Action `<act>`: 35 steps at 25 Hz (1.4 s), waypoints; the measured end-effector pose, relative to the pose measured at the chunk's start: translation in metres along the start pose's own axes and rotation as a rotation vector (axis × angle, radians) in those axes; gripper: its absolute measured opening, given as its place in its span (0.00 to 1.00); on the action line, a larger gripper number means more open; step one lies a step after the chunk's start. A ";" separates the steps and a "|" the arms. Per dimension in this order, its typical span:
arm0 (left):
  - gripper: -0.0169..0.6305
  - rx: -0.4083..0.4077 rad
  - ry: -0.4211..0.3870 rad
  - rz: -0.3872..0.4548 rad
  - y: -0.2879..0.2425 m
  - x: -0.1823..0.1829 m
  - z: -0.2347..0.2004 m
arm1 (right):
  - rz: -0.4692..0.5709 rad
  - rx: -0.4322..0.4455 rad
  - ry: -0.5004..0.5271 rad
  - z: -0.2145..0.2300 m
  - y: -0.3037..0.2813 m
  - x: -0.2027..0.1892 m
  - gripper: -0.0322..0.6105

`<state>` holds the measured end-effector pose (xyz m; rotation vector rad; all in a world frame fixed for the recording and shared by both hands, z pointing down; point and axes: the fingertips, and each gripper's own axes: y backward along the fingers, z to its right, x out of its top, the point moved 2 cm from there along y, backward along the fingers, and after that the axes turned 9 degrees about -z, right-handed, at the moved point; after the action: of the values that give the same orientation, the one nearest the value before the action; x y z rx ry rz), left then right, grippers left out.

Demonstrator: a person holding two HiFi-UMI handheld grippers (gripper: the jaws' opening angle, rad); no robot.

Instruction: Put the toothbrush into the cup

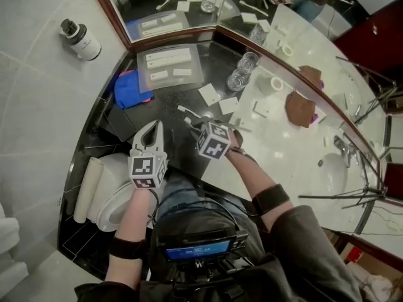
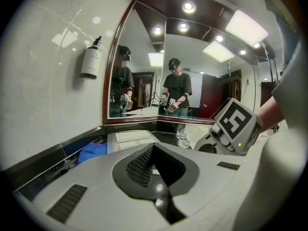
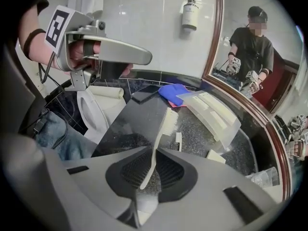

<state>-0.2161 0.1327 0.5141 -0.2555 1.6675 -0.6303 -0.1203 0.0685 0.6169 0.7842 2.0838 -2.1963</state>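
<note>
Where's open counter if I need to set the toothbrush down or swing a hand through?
Bare dark counter lies between the blue cloth, the clear tray and the white packets. The pale counter between the brown cloth and the sink is also free. It is crowded round the glass cups.

Bare dark bench (image 1: 173, 99) open in front of the clear tray (image 1: 169, 65), blue cloth (image 1: 130, 88) bounding its left, small white packets (image 1: 210, 94) and two glass cups (image 1: 242, 71) crowding the right, mirror (image 1: 182, 5) closing the back.
</note>
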 end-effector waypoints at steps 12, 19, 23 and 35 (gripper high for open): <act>0.03 0.047 0.071 -0.034 0.000 -0.028 -0.052 | -0.114 0.075 0.006 -0.002 -0.076 0.018 0.13; 0.03 0.060 0.091 -0.046 -0.001 -0.032 -0.072 | -0.148 0.077 0.028 -0.002 -0.096 0.020 0.14; 0.03 0.063 0.098 -0.055 -0.004 -0.034 -0.076 | -0.144 0.079 0.025 -0.003 -0.104 0.017 0.16; 0.03 0.066 0.089 -0.054 -0.011 -0.028 -0.068 | -0.030 0.033 -0.051 0.011 -0.080 0.027 0.20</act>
<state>-0.2776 0.1554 0.5491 -0.2281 1.7263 -0.7457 -0.1759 0.0759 0.6818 0.6956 2.0545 -2.2472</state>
